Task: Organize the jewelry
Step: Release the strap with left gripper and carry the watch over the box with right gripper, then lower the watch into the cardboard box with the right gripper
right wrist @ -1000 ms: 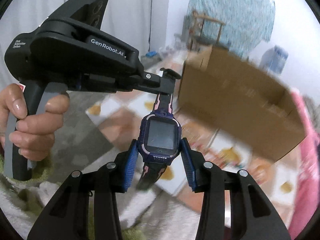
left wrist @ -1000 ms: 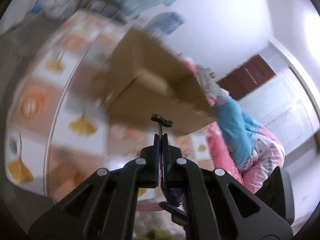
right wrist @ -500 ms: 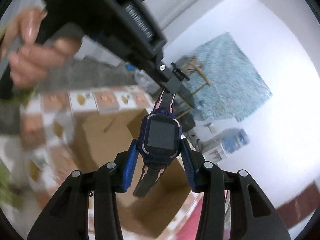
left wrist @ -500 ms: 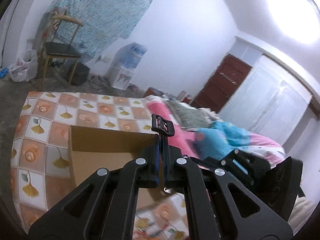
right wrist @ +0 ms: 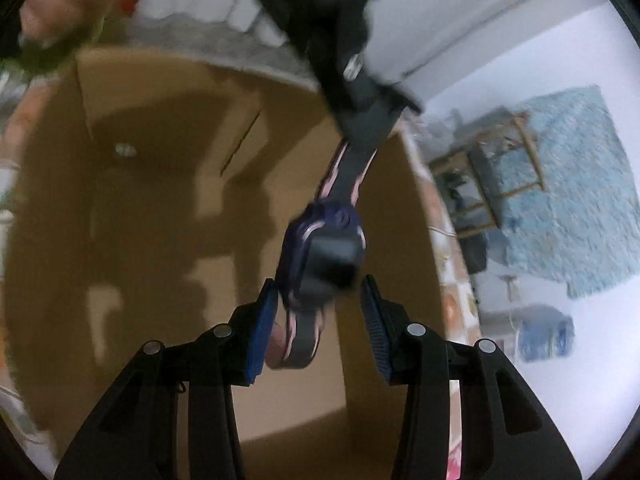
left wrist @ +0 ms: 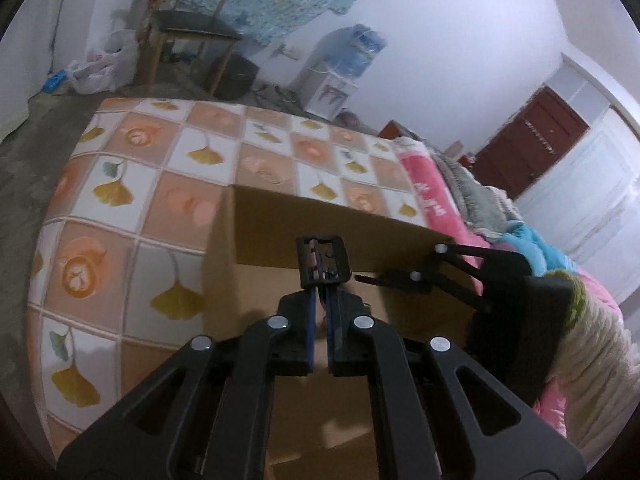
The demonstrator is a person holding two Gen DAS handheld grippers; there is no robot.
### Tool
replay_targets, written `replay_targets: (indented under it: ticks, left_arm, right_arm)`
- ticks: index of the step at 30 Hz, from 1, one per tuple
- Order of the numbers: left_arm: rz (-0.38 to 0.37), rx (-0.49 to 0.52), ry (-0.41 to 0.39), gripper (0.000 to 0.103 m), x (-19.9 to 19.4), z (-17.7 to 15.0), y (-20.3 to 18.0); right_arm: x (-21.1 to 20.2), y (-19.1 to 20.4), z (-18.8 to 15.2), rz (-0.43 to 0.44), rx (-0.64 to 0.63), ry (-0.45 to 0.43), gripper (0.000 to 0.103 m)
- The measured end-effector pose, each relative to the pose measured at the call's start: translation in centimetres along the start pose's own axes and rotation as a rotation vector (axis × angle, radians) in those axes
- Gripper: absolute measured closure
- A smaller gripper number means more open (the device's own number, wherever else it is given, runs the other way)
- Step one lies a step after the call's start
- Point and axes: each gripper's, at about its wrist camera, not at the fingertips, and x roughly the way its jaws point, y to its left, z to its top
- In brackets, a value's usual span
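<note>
Since both claws are working the same piece, start with them. The left gripper has its blue pads pressed together on the thin strap of a dark blue and pink child's smartwatch with a square black screen. The black plastic buckle sticks out just past its tips. The right gripper stands part-way apart, clamped across the sides of the watch case, though blur keeps the contact from being crisp. The smartwatch thus hangs stretched between the two claws, above the open top of the box.

It looks light. The case should be stiff and fairly smooth, so a hold across its flat sides seems the safest; the screen is the part most likely to scratch or crack. The strap looks soft and floppy and would probably swing if held alone.

Below sits a large brown cardboard box with its flaps open. Its floor is mostly bare and crossed by shadows. One small pale object lies there, too small to identify.

Beyond it, the box rests on a bedspread checked in white and orange with yellow leaves. Farther off stand a wooden chair and a water dispenser.
</note>
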Motion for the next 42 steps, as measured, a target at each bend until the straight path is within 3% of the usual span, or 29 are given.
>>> replay_targets:
  ticks: [3, 6, 8, 12, 16, 20, 25, 32, 34, 36, 37, 39, 42]
  left_arm:
    - [0.030, -0.008, -0.004, 0.091, -0.3, -0.2, 0.8]
    - [0.009, -0.020, -0.018, 0.086, -1.2, -0.7, 1.3]
    - [-0.007, -0.011, -0.023, 0.082, -1.5, -1.0, 1.4]
    - [0.003, -0.008, -0.008, 0.081, -1.1, -1.4, 1.4]
    - [0.003, -0.021, -0.046, 0.079, -2.5, -1.5, 1.5]
    - [0.002, -0.020, -0.111, 0.075, -4.8, -1.8, 1.5]
    - [0.011, -0.042, -0.137, 0.075, -6.8, -2.8, 1.9]
    - [0.007, -0.064, -0.118, 0.069, -7.5, -5.0, 2.5]
    - [0.004, -0.064, -0.104, 0.069, -7.2, -5.5, 2.5]
    - [0.001, -0.057, -0.088, 0.069, -6.8, -5.9, 2.2]
    - [0.000, -0.051, -0.080, 0.069, -6.5, -6.1, 2.1]
    - [0.014, -0.044, -0.069, 0.069, -6.0, -6.3, 1.9]
    - [0.057, -0.028, -0.043, 0.069, -5.2, -6.7, 1.8]
  right_arm:
    - [2.2, 0.6, -0.4, -0.008, -0.048, 0.061, 0.061]
    - [3.2, 0.6, -0.8, -0.037, -0.055, 0.119, 0.060]
    - [2.7, 0.3, -0.7, -0.053, -0.034, 0.113, 0.060]
    - [1.7, -1.2, -1.1, -0.033, 0.084, 0.125, 0.060]
    - [-0.3, -4.1, -1.8, 0.077, 0.343, 0.119, 0.060]
    - [-0.1, -5.5, -2.1, 0.197, 0.505, 0.108, 0.060]
    - [3.2, -6.0, -1.4, 0.290, 0.519, 0.113, 0.060]
    - [5.9, -3.5, -1.1, 0.371, 0.482, 0.156, 0.060]
    - [6.7, -3.5, -1.5, 0.420, 0.516, 0.163, 0.067]
    - [7.1, -3.8, -1.7, 0.409, 0.545, 0.182, 0.082]
    - [7.1, -3.9, -1.9, 0.418, 0.554, 0.189, 0.083]
    - [7.3, -3.7, -2.1, 0.444, 0.563, 0.201, 0.098]
    - [7.2, -2.8, -2.3, 0.399, 0.528, 0.232, 0.100]
